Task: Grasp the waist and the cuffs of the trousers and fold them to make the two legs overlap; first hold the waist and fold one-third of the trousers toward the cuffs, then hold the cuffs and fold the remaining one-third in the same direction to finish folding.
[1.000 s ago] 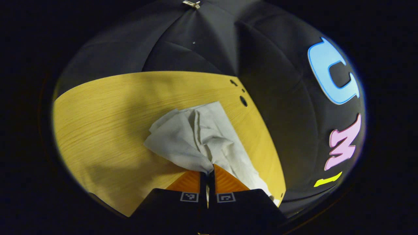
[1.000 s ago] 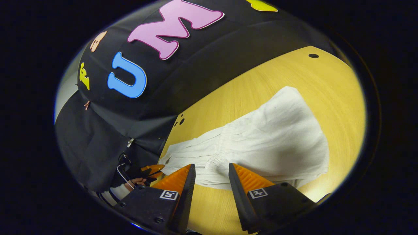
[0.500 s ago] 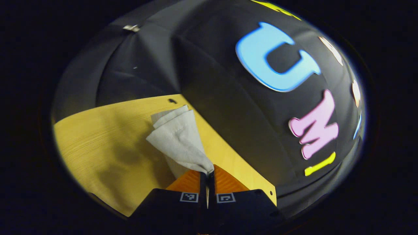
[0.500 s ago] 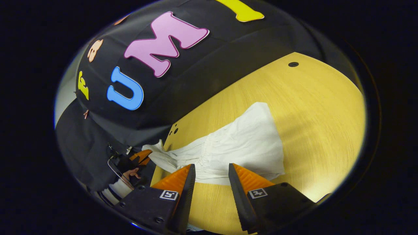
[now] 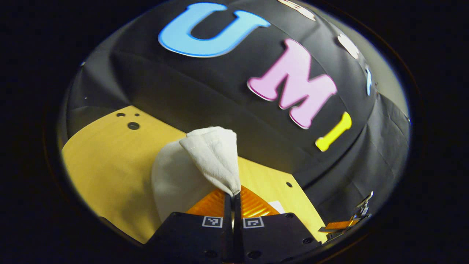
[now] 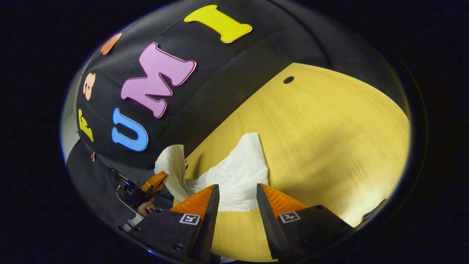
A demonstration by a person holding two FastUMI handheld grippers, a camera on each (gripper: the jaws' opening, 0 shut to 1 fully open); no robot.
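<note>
The white trousers (image 6: 240, 170) lie bunched on the yellow wooden table (image 6: 329, 124). My left gripper (image 5: 233, 195) is shut on one end of them, and that end (image 5: 210, 154) rises in a folded peak above the table. In the right gripper view, the left gripper (image 6: 155, 180) is at the left, holding a raised flap of cloth (image 6: 172, 165), with a hand (image 6: 146, 207) below it. My right gripper (image 6: 236, 192) is open, its fingers on either side of the trousers' near edge without pressing on it. The right gripper (image 5: 346, 223) also appears low at the right in the left gripper view.
The black cloth wall runs along the table's far edge. Small round holes (image 5: 133, 125) mark one table corner, and another hole (image 6: 288, 79) sits near the far edge. Bare wood stretches to the right of the trousers in the right gripper view.
My left gripper has lifted its end of the trousers and swung it round toward the right gripper. The cloth on the table has gathered into a shorter heap. The right gripper stays open.
</note>
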